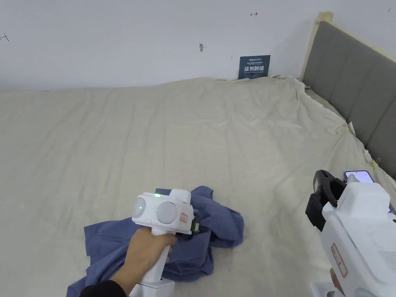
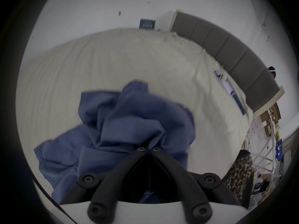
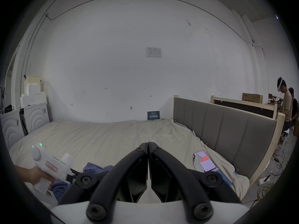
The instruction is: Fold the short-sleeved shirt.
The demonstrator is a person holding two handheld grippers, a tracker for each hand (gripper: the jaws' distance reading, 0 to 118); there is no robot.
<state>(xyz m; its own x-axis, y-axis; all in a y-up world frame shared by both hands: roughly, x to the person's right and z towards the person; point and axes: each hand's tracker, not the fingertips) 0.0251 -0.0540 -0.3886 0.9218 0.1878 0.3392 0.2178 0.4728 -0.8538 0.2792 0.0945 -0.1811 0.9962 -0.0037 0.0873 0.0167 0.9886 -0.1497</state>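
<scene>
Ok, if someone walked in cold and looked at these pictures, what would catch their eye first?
Probably the crumpled blue shirt, a dark heap on the pale bed sheet near the bed's front edge. Next, the left gripper, its jaws closed on a pinch of the shirt's cloth. Off to the right, the right gripper is held above the sheet with its jaws together and nothing between them, with a lit phone lying by the grey headboard.
</scene>
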